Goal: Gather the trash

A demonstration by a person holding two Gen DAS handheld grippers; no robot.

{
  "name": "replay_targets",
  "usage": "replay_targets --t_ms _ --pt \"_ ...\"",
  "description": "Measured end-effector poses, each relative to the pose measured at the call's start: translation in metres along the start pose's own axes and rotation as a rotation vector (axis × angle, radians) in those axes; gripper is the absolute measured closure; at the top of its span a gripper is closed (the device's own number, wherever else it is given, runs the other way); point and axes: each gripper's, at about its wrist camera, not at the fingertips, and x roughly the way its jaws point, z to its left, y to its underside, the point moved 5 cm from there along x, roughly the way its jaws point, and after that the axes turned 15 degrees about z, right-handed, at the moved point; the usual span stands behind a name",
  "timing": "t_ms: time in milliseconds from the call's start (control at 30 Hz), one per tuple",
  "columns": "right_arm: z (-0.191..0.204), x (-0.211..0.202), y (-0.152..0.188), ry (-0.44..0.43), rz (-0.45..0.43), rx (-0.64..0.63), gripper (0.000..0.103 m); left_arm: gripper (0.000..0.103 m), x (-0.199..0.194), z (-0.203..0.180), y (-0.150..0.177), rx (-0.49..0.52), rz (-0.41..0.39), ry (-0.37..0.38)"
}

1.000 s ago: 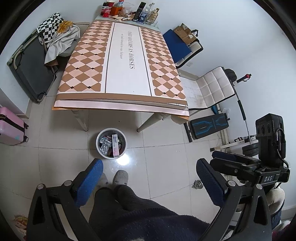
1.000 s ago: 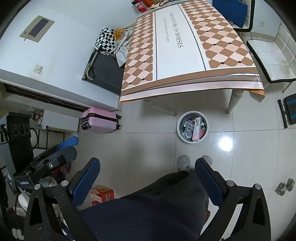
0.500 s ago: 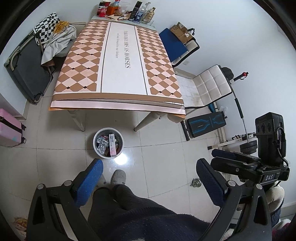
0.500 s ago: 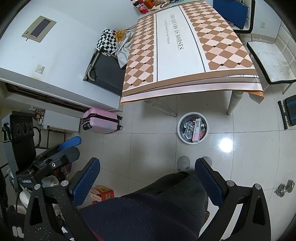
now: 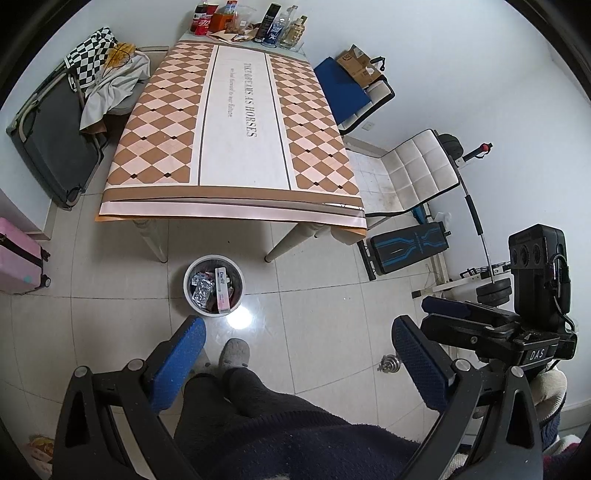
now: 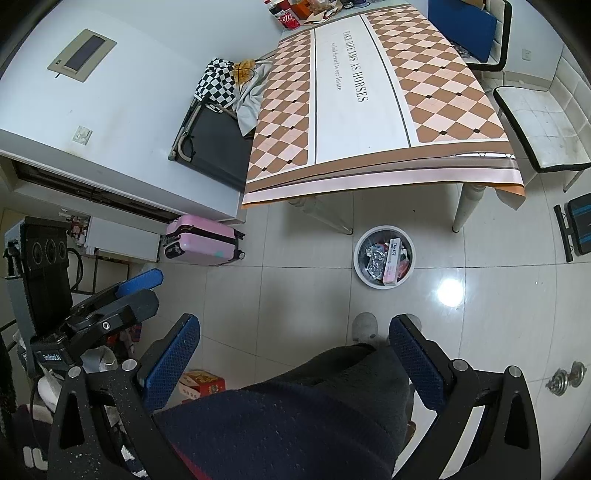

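While you stand back from it, the trash bin (image 5: 214, 286) sits on the tiled floor (image 5: 325, 306), a small round white tub packed with litter: a crinkled silver wrapper (image 5: 202, 289), a long pink-and-white carton (image 5: 222, 291) leaning on its rim, and darker scraps beneath. It lies just off the near edge of the table (image 5: 236, 122), between the two front legs, and just ahead of your grey slippers (image 5: 234, 352). Your left tool (image 5: 295, 354) hangs well above the floor with its blue pads spread wide and nothing between them; the bin shows just beyond the left pad. Your right tool (image 6: 293, 350) is likewise spread and empty, with the bin ahead of it, a little to the right of centre. On the table the checked cloth is bare except at the far end, where bottles and cans (image 5: 251, 20) crowd together. A pink suitcase (image 6: 201, 242) stands on the floor to the left of the table.
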Motion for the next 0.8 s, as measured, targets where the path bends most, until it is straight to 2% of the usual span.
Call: replay_targets --t_ms 800 --pt "-0.0014 0.0005 0.0 0.003 0.009 -0.005 0.0 0.0 -0.0012 0.0028 0.0008 0.004 0.0 0.0"
